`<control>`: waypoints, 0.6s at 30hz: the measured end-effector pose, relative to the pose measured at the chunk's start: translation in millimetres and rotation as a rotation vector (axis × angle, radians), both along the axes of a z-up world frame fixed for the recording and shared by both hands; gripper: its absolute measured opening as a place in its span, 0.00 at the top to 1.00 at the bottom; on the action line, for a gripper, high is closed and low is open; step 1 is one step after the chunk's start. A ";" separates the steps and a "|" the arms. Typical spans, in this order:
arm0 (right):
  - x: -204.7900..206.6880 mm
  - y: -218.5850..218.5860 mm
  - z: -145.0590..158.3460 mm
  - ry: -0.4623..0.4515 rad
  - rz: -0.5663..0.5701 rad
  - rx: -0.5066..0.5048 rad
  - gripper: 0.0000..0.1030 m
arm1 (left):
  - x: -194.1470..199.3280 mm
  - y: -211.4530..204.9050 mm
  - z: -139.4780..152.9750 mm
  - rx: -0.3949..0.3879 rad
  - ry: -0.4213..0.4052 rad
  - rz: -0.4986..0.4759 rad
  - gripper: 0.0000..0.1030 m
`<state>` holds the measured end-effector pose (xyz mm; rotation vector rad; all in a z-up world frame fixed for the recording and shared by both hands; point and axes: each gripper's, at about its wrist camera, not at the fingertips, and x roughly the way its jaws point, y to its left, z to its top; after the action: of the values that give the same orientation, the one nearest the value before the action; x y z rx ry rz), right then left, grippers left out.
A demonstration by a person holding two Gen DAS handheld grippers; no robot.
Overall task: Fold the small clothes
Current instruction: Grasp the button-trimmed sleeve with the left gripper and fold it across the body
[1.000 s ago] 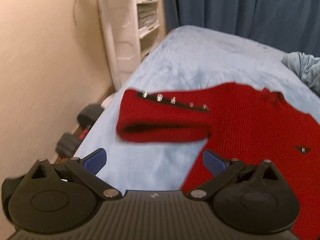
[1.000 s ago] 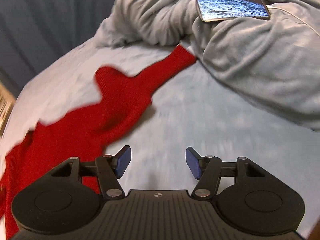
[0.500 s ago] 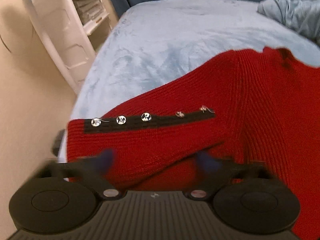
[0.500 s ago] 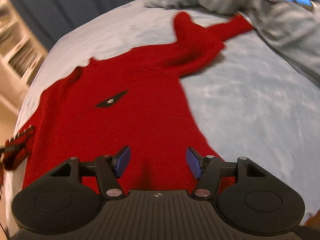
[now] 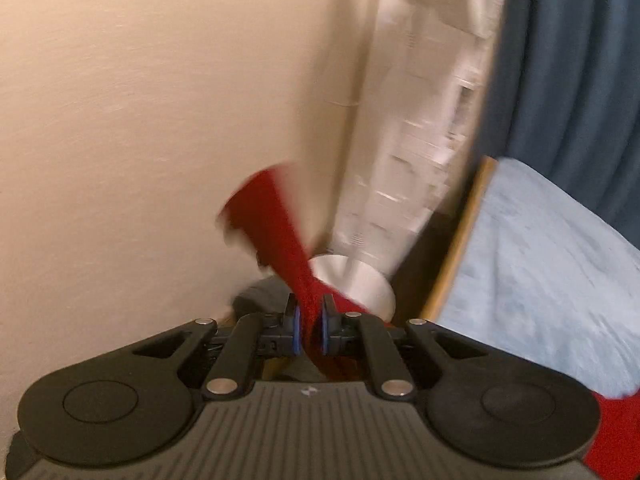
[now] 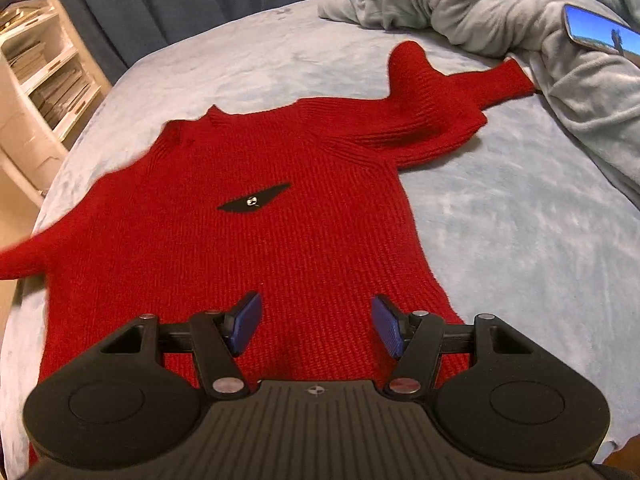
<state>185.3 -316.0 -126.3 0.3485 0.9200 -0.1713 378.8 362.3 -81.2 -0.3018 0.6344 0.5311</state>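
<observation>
Sweater [image 6: 256, 248] spread flat on bed [image 6: 520, 240], one sleeve [image 5: 276, 236] pinched in left gripper [image 5: 309, 326], jaws just closed on it and sleeve drawn off the bed edge toward wall. Right gripper [image 6: 316, 330] spread, empty, over hem. Risks: knit slipping from narrow pinch; sleeve stretching; body dragged askew, unpinned. Far sleeve bunched near blanket [image 6: 520, 12] and phone [image 6: 600, 34]. No readable writing.

Red sweater [image 6: 248, 264]: ribbed knit cloth, matt, slightly fuzzy; black patch with a shiny metal stud [image 6: 253, 201]. Bed cover [image 6: 520, 240]: pale blue plush fleece, soft nap. Grey blanket [image 6: 500, 4]: similar fleece. Phone [image 6: 600, 36]: glossy screen. Right gripper [image 6: 316, 326]: matt black plastic, ridged blue pads.
</observation>
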 end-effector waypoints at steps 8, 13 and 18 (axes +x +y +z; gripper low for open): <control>0.1 7.0 0.0 0.013 0.025 -0.003 0.39 | 12.6 -34.7 -32.6 -0.025 0.060 -0.083 0.90; -5.1 -2.2 -4.4 0.002 0.026 0.016 0.39 | 25.9 -76.8 -11.7 -0.043 0.014 -0.118 0.91; -12.9 -16.3 -16.9 0.010 0.002 0.077 0.39 | 55.0 -187.8 52.8 -0.061 -0.136 -0.338 0.91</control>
<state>172.4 -332.3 -143.2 0.4187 0.9386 -0.1360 433.8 174.5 -28.4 -0.2787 0.5554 0.1652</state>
